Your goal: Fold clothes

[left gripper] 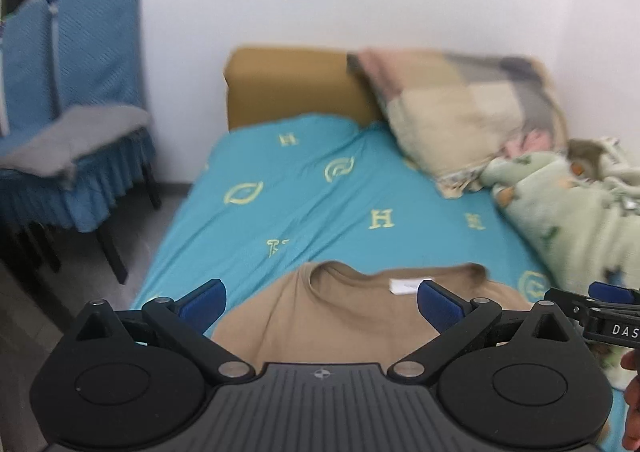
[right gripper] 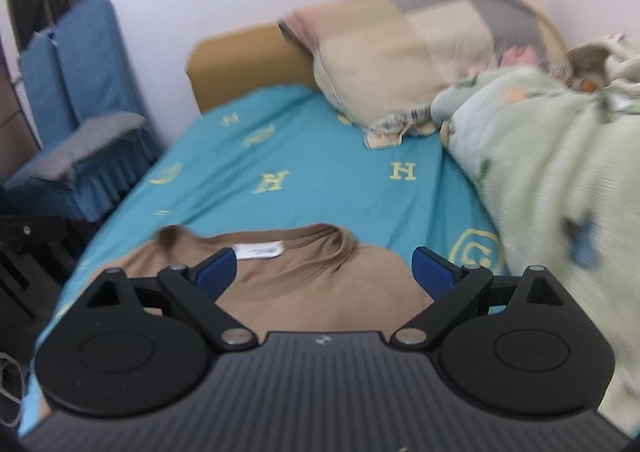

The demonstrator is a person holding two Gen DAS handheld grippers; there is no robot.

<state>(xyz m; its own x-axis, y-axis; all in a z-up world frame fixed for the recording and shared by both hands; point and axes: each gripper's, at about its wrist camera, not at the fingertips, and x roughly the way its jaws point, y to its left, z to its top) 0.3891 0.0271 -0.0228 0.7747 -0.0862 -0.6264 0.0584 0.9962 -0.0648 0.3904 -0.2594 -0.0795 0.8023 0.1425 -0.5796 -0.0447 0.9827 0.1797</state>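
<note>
Tan shirt [left gripper: 340, 316], white neck label [right gripper: 258, 251] unreadable; both tongs [left gripper: 322, 306] [right gripper: 324, 272] spread apart.

Shirt [left gripper: 352, 316]: tan knit cloth, matt, ribbed collar, white label [right gripper: 258, 251]. Sheet [left gripper: 312, 204]: teal cloth, smooth, lightly wrinkled. Quilt [right gripper: 552, 172]: pale green cloth, soft, puffy. Pillow [left gripper: 468, 112]: patchwork cloth. Chair cover [left gripper: 80, 100]: blue textured cloth. Left gripper [left gripper: 322, 304]: matt black plastic, metal pivots, blue pads [left gripper: 204, 302].

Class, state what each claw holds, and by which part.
Nothing: the left claw and right claw gape open above the tan shirt.
</note>
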